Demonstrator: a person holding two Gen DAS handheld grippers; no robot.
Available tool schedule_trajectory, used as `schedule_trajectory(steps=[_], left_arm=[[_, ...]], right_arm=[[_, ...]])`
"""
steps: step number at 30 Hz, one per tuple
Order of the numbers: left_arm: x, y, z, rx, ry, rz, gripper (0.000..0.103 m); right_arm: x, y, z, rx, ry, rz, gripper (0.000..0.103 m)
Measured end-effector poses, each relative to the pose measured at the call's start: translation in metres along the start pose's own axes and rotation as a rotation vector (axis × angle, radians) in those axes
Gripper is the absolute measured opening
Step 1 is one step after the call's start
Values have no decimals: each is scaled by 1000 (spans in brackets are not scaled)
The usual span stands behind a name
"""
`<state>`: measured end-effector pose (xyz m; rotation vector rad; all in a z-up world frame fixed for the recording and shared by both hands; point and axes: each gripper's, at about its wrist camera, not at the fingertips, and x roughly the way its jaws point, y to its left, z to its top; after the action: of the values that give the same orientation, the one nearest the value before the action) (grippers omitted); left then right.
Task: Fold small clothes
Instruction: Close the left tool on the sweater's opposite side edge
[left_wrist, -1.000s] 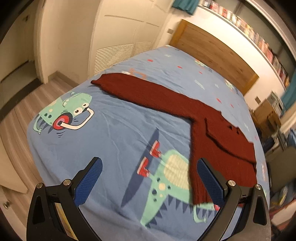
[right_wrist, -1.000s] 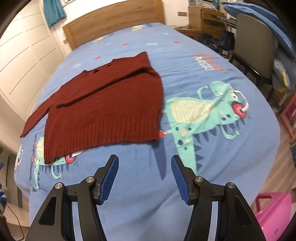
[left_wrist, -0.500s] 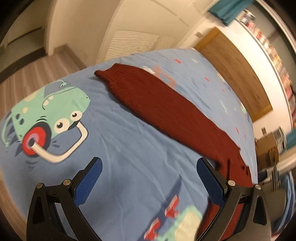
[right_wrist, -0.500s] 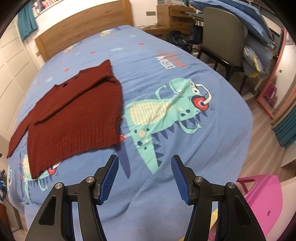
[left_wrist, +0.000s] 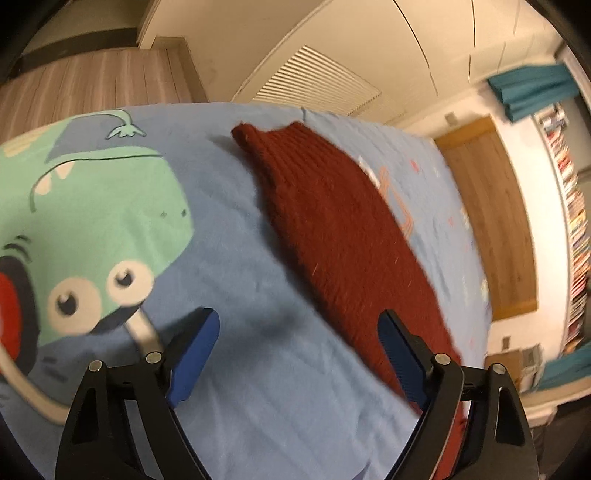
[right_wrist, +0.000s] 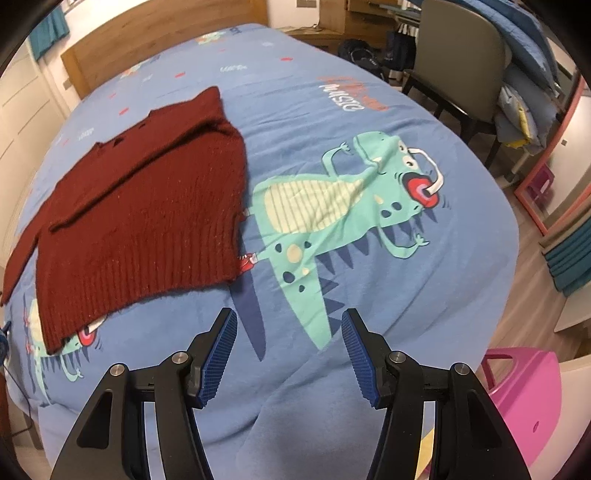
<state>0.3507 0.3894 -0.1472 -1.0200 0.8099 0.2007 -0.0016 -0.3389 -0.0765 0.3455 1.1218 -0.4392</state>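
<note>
a: where's the dark red sweater (right_wrist: 140, 206)?
b: flat on the blue dinosaur bedspread (right_wrist: 369, 295), one sleeve folded across the body, the other sleeve (left_wrist: 332, 221) stretched out toward the bed edge.
a: left gripper (left_wrist: 299, 347)?
b: low over the bedspread just beside that long sleeve, jaws apart and just been closing in, nothing between them.
a: right gripper (right_wrist: 290, 347)?
b: jaws part open, empty, over bare bedspread near the sweater hem. pink plastic thing (right_wrist: 524, 398) off the bed edge.
</note>
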Motion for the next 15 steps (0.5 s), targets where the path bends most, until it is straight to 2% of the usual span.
schedule_trajectory(steps=[2, 6, 7, 11, 15], left_arm=[[4, 4, 11, -36, -8, -46, 82], [9, 18, 25, -135, -14, -157, 68], [13, 20, 32, -170, -16, -193, 67], [11, 30, 41, -231, -39, -254, 67], [17, 35, 51, -284, -25, -312, 53]], right_arm=[[4, 2, 2, -4, 9, -1, 61], [11, 5, 4, -13, 19, -6, 61], [12, 5, 4, -17, 22, -8, 61], [17, 2, 5, -18, 33, -19, 61], [21, -2, 5, -15, 42, -26, 61]])
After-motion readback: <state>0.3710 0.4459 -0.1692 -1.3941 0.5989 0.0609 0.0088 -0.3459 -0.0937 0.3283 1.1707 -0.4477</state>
